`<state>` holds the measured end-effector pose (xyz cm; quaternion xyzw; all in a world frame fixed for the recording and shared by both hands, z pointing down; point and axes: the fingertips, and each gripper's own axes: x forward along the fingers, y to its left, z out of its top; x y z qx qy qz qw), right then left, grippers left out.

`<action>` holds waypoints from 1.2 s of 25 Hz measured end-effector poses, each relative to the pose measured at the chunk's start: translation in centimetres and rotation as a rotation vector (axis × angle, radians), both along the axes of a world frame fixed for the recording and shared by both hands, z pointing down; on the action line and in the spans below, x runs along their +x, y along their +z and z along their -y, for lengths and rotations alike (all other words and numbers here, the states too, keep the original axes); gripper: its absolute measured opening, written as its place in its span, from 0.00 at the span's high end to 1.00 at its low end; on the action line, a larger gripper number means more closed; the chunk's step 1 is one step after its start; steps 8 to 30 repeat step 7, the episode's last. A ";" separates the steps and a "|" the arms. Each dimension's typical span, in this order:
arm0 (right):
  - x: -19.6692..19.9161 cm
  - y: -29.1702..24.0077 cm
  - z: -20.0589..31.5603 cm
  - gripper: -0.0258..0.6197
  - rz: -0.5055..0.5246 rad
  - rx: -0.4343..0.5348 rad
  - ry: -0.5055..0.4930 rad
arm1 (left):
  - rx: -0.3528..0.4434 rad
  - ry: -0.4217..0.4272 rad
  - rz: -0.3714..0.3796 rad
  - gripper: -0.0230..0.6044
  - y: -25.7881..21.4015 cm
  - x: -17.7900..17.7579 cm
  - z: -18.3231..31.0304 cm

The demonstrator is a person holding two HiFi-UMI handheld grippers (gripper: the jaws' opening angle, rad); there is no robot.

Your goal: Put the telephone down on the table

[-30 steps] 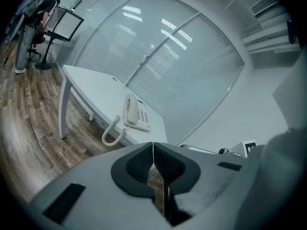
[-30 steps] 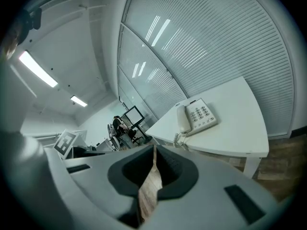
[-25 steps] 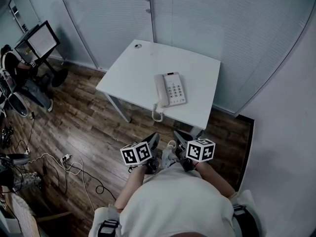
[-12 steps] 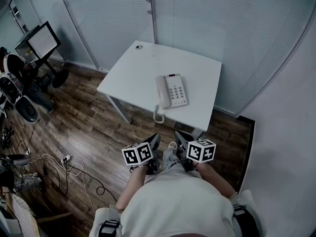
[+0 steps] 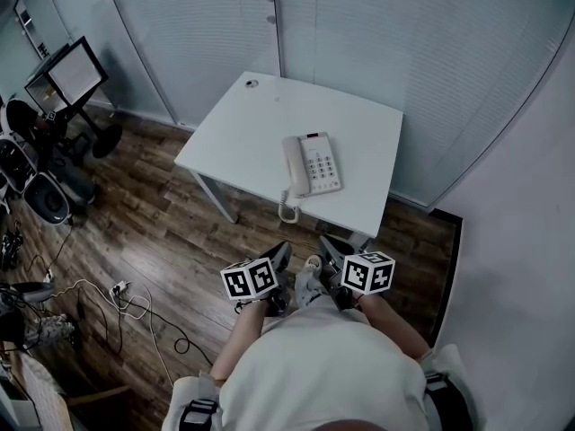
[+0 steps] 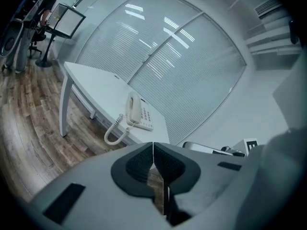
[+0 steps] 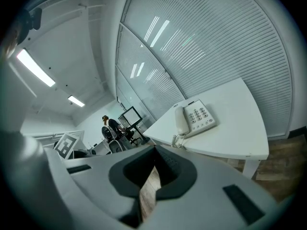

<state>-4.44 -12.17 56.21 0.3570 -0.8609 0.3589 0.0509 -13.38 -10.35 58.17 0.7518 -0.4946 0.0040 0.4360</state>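
The white telephone [image 5: 312, 165] lies on the white table [image 5: 243, 133], handset in its cradle, and its coiled cord hangs over the near edge. Both grippers are held close to the person's body, well short of the table and above the wooden floor. My left gripper [image 5: 280, 251] is shut with nothing between its jaws, and so is my right gripper [image 5: 325, 245]. The left gripper view shows the telephone [image 6: 137, 113] ahead, beyond the shut left gripper [image 6: 153, 145]. From the right gripper view the telephone [image 7: 194, 119] sits past the shut right gripper [image 7: 154, 150].
A small round object [image 5: 252, 83] sits at the table's far corner. Glass walls with blinds stand behind the table. A monitor on a stand [image 5: 70, 74] and office chairs [image 5: 40, 196] are at the left. Cables [image 5: 126, 303] lie on the floor.
Neither gripper has moved. The person seated at the far left by the monitor has gone out of the head view.
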 end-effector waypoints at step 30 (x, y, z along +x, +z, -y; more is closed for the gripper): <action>-0.5 0.1 0.2 0.93 -0.007 0.003 -0.011 | -0.004 -0.003 -0.005 0.92 0.1 -0.4 0.1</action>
